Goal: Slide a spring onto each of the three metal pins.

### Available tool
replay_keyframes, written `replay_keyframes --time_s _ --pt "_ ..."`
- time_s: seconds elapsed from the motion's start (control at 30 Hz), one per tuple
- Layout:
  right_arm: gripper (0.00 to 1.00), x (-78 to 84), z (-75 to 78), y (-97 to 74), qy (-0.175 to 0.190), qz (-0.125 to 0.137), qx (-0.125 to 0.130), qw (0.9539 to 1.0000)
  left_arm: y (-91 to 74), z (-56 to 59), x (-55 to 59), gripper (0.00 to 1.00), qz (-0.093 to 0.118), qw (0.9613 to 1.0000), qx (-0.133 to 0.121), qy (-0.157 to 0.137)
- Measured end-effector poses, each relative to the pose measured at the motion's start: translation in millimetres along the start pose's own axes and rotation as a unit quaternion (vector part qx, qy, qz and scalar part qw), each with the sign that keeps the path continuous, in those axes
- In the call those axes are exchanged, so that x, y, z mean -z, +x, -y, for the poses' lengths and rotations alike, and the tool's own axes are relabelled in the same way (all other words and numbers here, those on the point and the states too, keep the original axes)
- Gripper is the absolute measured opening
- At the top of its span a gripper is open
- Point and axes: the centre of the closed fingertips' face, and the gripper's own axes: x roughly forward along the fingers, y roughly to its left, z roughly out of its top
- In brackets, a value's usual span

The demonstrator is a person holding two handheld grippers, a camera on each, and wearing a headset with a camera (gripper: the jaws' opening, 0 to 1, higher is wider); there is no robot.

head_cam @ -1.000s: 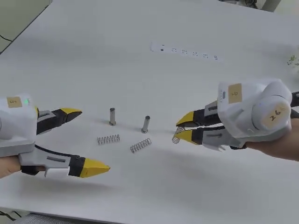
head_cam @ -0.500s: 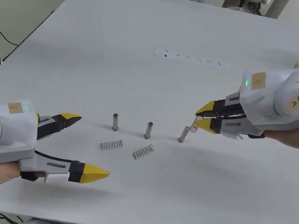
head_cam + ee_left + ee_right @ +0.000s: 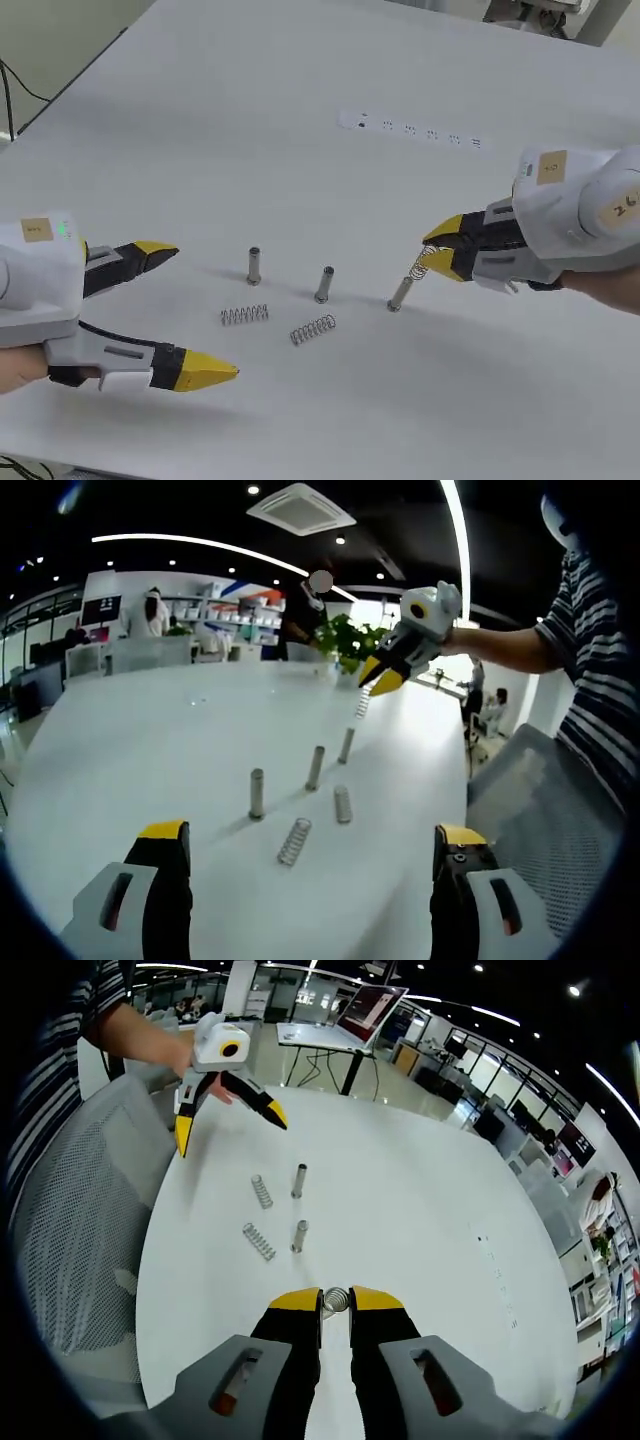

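Three short metal pins stand in a row on the white table: left pin [image 3: 254, 266], middle pin [image 3: 325, 284], right pin [image 3: 399, 294]. Two springs lie loose in front of them, one [image 3: 244, 315] at the left and one [image 3: 313, 329] beside it. My right gripper [image 3: 432, 255] is shut on a third spring [image 3: 420, 265], which hangs tilted just above the top of the right pin. That spring [image 3: 337, 1298] sits between the right gripper's [image 3: 337, 1302] yellow tips. My left gripper [image 3: 185, 310] stands wide open at the near left, holding nothing, with the pins [image 3: 316, 768] ahead of it.
A white power strip [image 3: 410, 130] lies flat further back on the table. The table's left edge [image 3: 70, 85] runs diagonally at the far left. In the gripper views a grey mesh chair [image 3: 90, 1250] stands beside the table, and desks and people fill the room behind.
My right gripper has lifted off the table with the spring and moved right, uncovering the right pin. The spring's lower end now sits by that pin's top. The left gripper stayed put.
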Motion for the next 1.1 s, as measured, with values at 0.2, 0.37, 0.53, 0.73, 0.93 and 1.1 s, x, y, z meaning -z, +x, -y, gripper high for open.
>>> replay_keyframes --time_s 0.2,0.37,0.53,0.73,0.93,1.1 --pt "0.07 -0.1 -0.1 2.3 0.006 0.001 0.000 1.0000 -1.6 0.1 0.7 0.98 -0.001 1.0000 -0.002 0.001" --pt "0.07 1.0 0.5 3.6 0.008 0.001 0.000 1.0000 -1.3 0.5 0.7 0.98 -0.001 1.0000 -0.003 0.000" --pt "0.07 2.2 0.7 5.2 0.012 0.002 -0.002 0.9999 -0.9 0.8 0.5 0.98 0.000 1.0000 -0.003 -0.001" --pt "0.07 4.4 0.8 7.6 0.011 0.000 -0.001 0.9999 -0.7 0.8 0.1 0.98 0.001 1.0000 -0.004 -0.002" --pt "0.07 5.9 1.2 7.9 0.012 0.000 -0.001 0.9999 -0.2 -0.1 0.5 0.98 0.000 1.0000 -0.005 0.000" --pt "0.07 5.9 1.4 8.3 0.015 0.001 -0.001 0.9999 1.0 0.5 0.3 0.98 0.001 1.0000 -0.004 -0.003"
